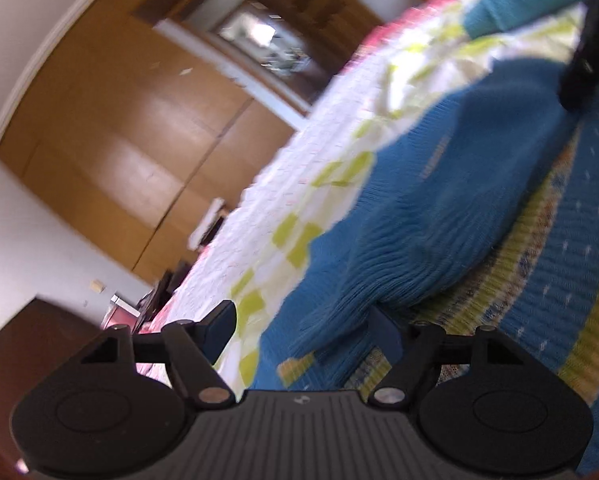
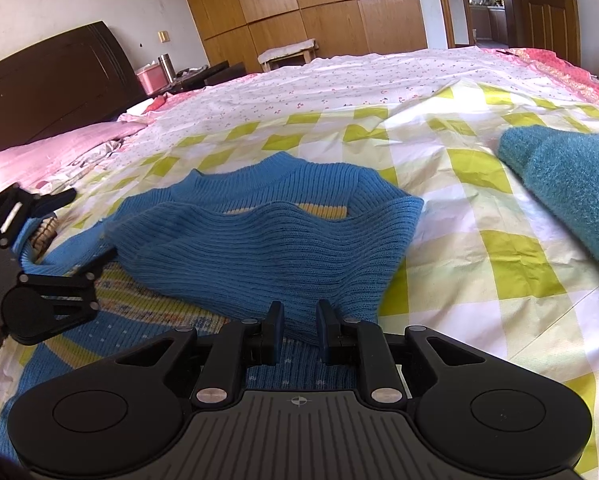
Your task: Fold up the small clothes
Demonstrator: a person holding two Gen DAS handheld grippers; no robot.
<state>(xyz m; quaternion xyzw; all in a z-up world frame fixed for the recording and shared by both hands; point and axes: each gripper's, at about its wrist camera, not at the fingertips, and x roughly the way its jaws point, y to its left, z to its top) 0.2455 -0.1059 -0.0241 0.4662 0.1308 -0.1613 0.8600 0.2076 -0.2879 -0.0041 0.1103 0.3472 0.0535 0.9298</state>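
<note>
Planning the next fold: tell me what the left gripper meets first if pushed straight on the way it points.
Most likely the blue sweater: its folded sleeve lies between the open jaws of the left gripper, directly ahead. The frame is blurred, so depth is uncertain.

Both views are bright with daylight. The left wrist view is tilted and smeared by motion blur, sharp only on the black gripper body at the bottom; glare sits on the wardrobe [image 1: 111, 128] at left. The right wrist view is sharp, edges bowed, corners dark.

Blue sweater [image 2: 259, 240] on checked bedsheet [image 2: 479, 200]
</note>
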